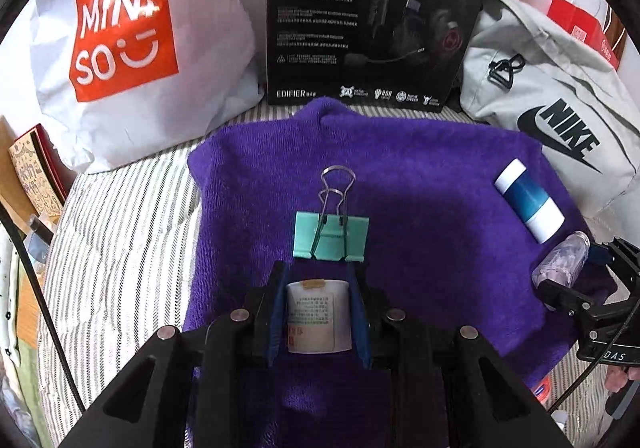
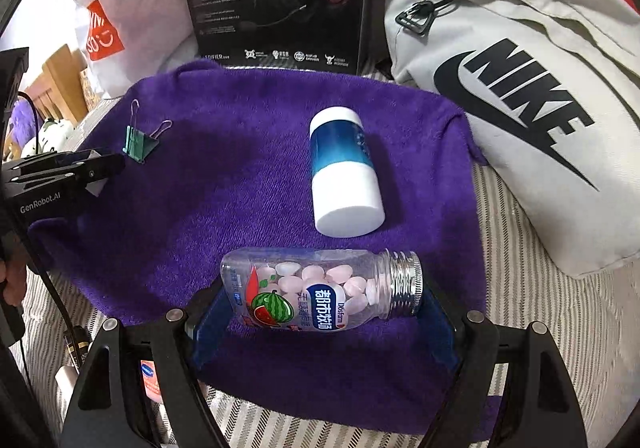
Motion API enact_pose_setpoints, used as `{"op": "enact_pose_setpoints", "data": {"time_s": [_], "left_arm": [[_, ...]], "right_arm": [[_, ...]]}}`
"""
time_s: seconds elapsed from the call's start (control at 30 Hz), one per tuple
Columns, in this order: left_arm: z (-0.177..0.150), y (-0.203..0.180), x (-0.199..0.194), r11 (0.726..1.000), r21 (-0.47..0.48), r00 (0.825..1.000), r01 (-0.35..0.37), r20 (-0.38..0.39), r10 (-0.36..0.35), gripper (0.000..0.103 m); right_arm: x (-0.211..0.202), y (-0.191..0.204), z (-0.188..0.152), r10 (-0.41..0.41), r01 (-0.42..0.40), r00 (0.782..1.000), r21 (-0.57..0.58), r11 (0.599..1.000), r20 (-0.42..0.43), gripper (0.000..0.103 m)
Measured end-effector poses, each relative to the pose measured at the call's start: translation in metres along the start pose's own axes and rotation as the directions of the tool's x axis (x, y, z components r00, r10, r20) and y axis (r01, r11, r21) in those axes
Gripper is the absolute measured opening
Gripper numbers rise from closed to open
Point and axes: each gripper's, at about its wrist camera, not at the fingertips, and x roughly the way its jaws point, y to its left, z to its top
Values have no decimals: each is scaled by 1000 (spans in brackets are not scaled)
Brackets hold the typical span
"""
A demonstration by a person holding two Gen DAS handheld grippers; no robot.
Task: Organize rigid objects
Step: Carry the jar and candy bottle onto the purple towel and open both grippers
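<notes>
I am gripping a small white jar (image 1: 318, 316) between my left gripper's (image 1: 319, 272) 2 blue pads, just above the purple towel (image 1: 420, 176). A green binder clip (image 1: 331, 234) is lying right ahead of its fingertips. My right gripper (image 2: 320, 302) is clamping a clear candy bottle (image 2: 320, 288) sideways, silver cap pointing right. A blue-and-white bottle (image 2: 344, 176) is lying on the towel beyond it, near the grey Nike bag (image 2: 520, 88).
</notes>
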Motion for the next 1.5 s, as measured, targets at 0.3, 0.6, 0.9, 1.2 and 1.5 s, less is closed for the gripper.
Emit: {"op": "enact_pose_setpoints", "data": {"time_s": [0.3,0.6,0.9,1.2,1.5], "left_arm": [[-2,-2,7,1000,28,1000,-15,-2,15,28],[-8,-5,4,998,47,999,-34,7,34,31],[-17,-15,-2,996,82,999,-40,28,38,68],[-12,-14,-29,993,60,993,-102,71,97,70],[-38,-19,-86,991,60,990,-117,93,111,70]], "right_arm": [[7,3,-1,-3,3,1000,-16,1000,-2,81],[6,3,-2,3,-3,1000,-15,1000,3,81],[-2,-2,-2,11,-11,1000,-1,1000,24,82],[-35,-14,-3,5,-8,997,36,999,72,84],[-77,-11,-27,10,-19,993,77,997,121,84]]}}
